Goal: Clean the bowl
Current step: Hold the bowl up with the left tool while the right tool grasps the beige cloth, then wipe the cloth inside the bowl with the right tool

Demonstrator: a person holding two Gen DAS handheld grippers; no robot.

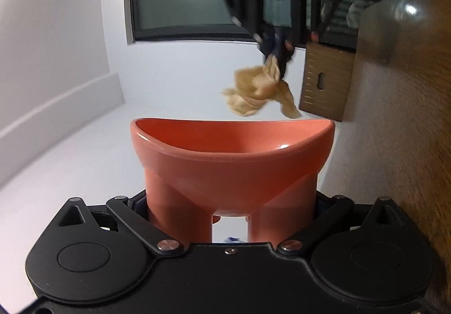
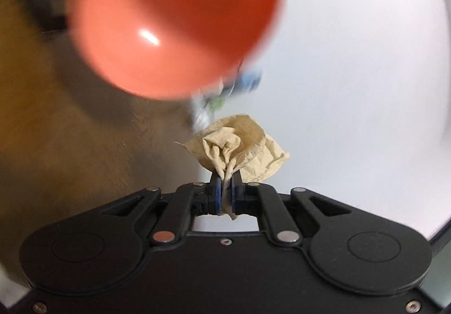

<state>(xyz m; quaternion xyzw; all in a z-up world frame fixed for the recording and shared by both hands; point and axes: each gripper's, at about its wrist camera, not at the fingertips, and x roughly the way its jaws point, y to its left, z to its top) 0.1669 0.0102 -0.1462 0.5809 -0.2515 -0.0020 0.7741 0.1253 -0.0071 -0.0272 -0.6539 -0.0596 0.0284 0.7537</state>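
Holding orange bowl (image 1: 231,156) up off wooden table (image 1: 400,145), left gripper (image 1: 231,209) clamped round its legs. Right gripper (image 2: 225,195) pinched tight on tan cloth (image 2: 239,153), near rim. Probably needed steady bowl, cloth pushed right inside, lol.

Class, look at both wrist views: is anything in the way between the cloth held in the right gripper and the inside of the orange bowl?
Nothing visible is. The right gripper pinches the tan cloth, and only open air separates it from the orange bowl held by the left gripper.

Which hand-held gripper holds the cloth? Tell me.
The right hand-held gripper, pinched shut on the crumpled tan cloth. The left hand-held gripper grips the orange bowl by its legs instead.
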